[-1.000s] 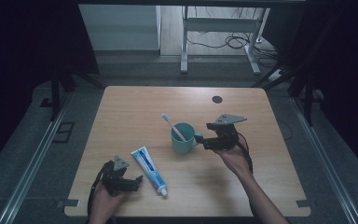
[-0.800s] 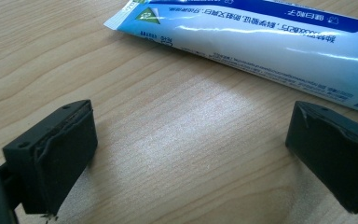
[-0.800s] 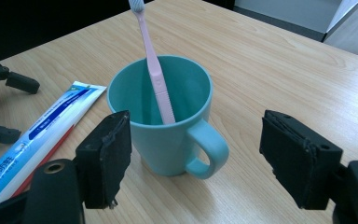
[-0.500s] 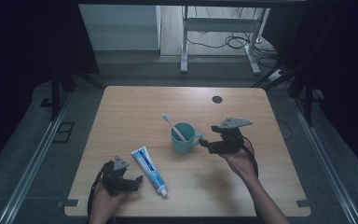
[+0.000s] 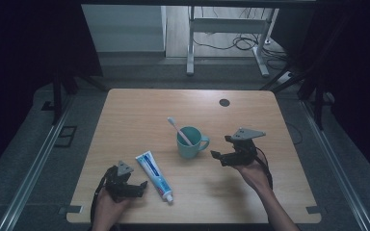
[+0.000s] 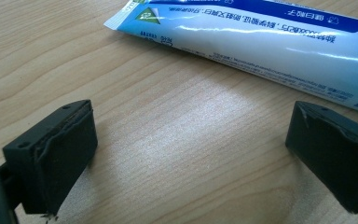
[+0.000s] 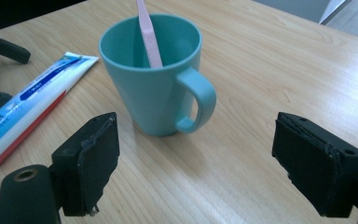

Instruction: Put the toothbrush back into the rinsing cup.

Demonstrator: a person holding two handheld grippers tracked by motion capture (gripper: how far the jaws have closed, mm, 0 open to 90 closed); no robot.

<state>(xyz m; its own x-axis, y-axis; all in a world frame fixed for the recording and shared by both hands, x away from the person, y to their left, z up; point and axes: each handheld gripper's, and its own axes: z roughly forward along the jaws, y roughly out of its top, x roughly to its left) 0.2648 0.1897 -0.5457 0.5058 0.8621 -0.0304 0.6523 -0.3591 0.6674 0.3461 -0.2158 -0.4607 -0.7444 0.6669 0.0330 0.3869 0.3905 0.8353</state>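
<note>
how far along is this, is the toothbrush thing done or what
Looks done: the toothbrush stands in the teal mug, which sits upright on the table. In hand: nothing; the right gripper faces the mug's handle, jaws open and apart from it. Likely left: the toothpaste tube, lying flat just beyond the open left gripper.

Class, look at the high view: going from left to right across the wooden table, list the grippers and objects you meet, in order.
Left black gripper → blue-and-white toothpaste tube → teal mug holding a pink toothbrush → right black gripper.
</note>
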